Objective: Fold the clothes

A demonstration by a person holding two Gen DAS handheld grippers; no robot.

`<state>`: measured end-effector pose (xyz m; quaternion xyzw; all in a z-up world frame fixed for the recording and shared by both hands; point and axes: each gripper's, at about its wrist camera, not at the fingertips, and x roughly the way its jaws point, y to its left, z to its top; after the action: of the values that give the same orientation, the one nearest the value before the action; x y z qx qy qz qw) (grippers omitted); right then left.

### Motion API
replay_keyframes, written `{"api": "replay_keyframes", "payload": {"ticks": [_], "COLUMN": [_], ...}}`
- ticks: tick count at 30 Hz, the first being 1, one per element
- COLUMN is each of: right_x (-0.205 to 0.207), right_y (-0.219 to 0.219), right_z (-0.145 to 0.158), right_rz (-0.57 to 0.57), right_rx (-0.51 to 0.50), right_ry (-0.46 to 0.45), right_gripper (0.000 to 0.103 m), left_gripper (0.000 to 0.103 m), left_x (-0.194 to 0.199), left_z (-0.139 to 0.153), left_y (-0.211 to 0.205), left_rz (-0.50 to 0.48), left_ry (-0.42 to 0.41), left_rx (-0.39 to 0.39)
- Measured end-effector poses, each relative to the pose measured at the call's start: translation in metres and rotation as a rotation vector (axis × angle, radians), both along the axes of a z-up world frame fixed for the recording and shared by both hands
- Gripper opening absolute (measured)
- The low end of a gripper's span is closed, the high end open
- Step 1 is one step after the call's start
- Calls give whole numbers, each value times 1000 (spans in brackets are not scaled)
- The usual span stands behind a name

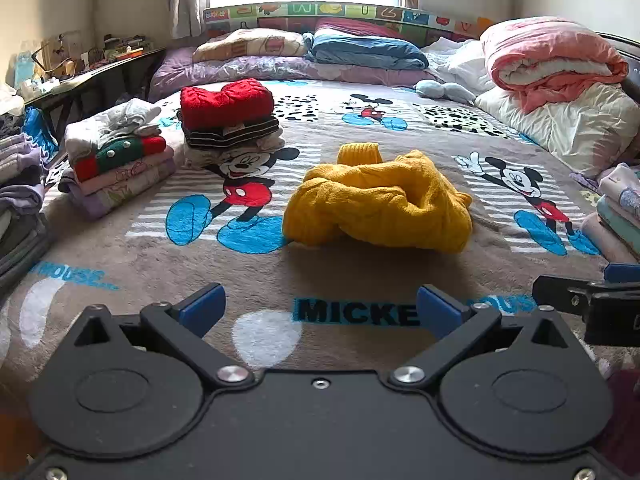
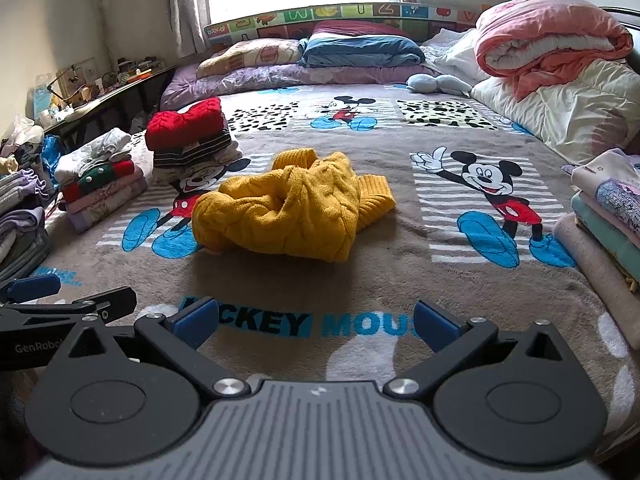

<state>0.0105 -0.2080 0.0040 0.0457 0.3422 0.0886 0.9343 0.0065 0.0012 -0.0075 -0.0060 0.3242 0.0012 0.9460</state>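
A crumpled mustard-yellow cable-knit sweater (image 1: 378,200) is seen bunched on the grey cartoon-mouse blanket (image 1: 360,276) of a bed, unfolded. Left of the sweater, two stacks of folded clothes are lined up, one topped by a red knit (image 1: 226,102). Nearer than the sweater, the left gripper (image 1: 320,310) is held with its blue-padded fingers (image 1: 202,310) spread wide and empty; the right gripper (image 2: 316,322), beside it, is likewise spread and empty. The sweater is judged ahead of both, well apart, roughly equally near, its long axis running side to side, one ribbed cuff (image 2: 374,196) pointed right.
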Motion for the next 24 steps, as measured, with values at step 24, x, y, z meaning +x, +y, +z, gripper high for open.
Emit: {"api": "replay_keyframes", "payload": {"ticks": [24], "right_x": [4], "right_y": [3], "right_z": [-4], "right_rz": [3], "right_rx": [-7], "right_ry": [13], "right_gripper": [103], "left_gripper": [103], "left_x": [3], "left_z": [-4], "left_y": [3], "left_rz": [-4], "left_ry": [4], "left_rx": [-25]}}
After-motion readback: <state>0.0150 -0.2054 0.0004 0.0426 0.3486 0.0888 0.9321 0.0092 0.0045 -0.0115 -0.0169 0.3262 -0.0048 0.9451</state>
